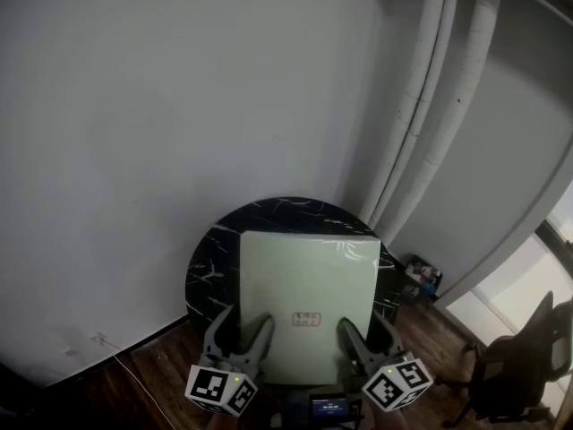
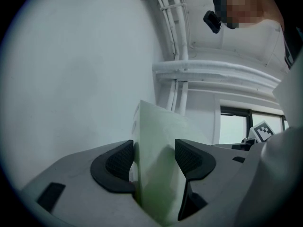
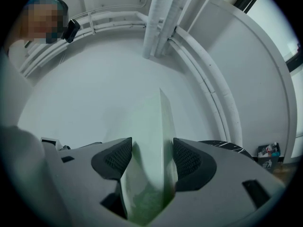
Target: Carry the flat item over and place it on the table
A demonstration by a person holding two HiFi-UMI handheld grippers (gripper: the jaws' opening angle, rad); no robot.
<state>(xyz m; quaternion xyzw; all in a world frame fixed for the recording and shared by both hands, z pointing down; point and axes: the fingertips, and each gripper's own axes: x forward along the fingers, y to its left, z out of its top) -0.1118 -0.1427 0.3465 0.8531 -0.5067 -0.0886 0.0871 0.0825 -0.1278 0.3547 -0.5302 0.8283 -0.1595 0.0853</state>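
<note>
While both grippers held its near edge, the pale green flat item was level over the round black table and covered most of its top; whether it touched the table could not be told. The left gripper pinched the item between its pads near the left corner, and the right gripper pinched it near the right corner. A small red label sat between them.
</note>
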